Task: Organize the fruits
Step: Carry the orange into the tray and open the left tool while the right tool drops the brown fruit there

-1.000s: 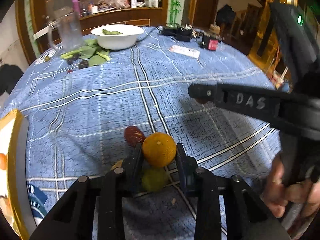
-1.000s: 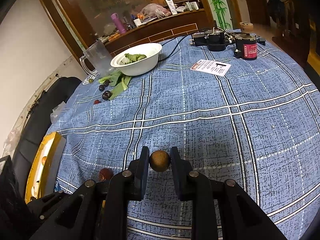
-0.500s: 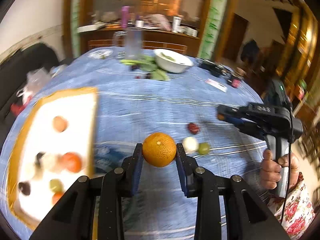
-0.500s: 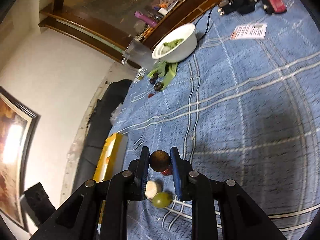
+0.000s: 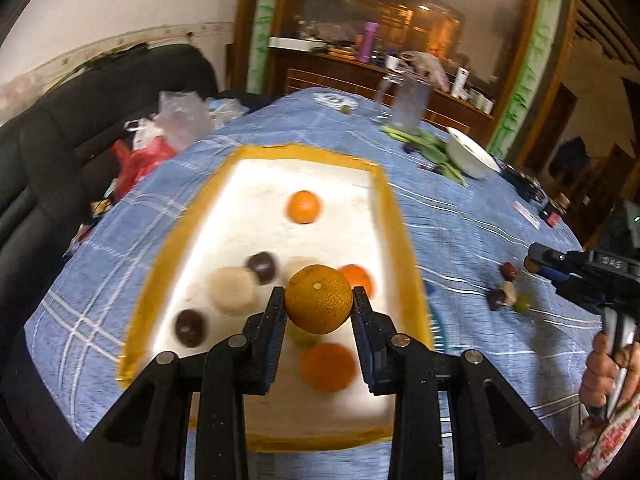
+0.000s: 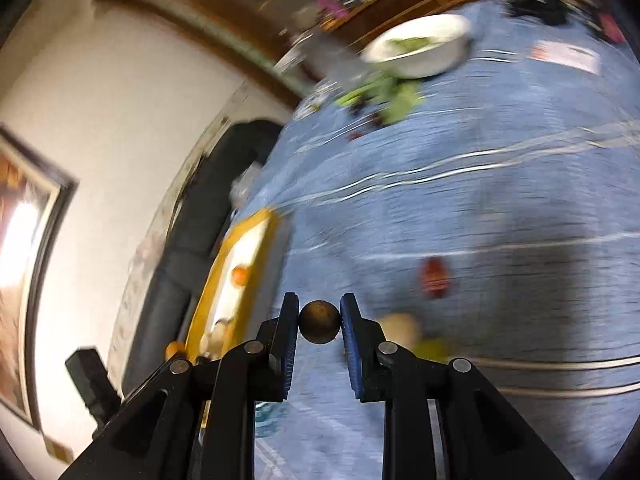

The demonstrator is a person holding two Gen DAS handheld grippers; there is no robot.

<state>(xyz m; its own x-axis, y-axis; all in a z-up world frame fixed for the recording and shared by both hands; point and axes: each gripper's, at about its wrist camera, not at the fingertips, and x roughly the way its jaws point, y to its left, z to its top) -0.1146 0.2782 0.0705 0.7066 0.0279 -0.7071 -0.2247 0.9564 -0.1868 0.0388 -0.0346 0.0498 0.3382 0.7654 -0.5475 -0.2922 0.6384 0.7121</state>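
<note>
In your left wrist view, your left tongs (image 5: 319,302) are clamped on a yellow-orange citrus fruit (image 5: 318,298), which hangs above the near half of the yellow-rimmed white tray (image 5: 387,200) on the blue checked table (image 5: 460,232). Inside the tray lie a small orange (image 5: 304,207) towards the far end, two dark round fruits (image 5: 262,267), a pale round fruit (image 5: 233,291), another orange (image 5: 329,367) near the front and one more orange (image 5: 360,278) partly hidden behind the held fruit. To the right of the tray, well apart from it, a small cluster of loose fruits (image 5: 508,298) sits on the cloth, with a red one (image 5: 509,271) just beyond. At the right edge your right hand (image 5: 604,372) grips the handle of the other tool. Farther back stand a white bowl (image 5: 472,156) and a clear jug (image 5: 410,100). In your right wrist view, heavily blurred, your right tongs (image 6: 320,322) are closed on a small brown round fruit (image 6: 320,321), held above the cloth. The tray (image 6: 224,264) lies to the left, seen edge-on, and a red fruit (image 6: 435,276), a pale fruit (image 6: 402,328) and a green one (image 6: 434,349) lie on the table to the right of the tongs.
</note>
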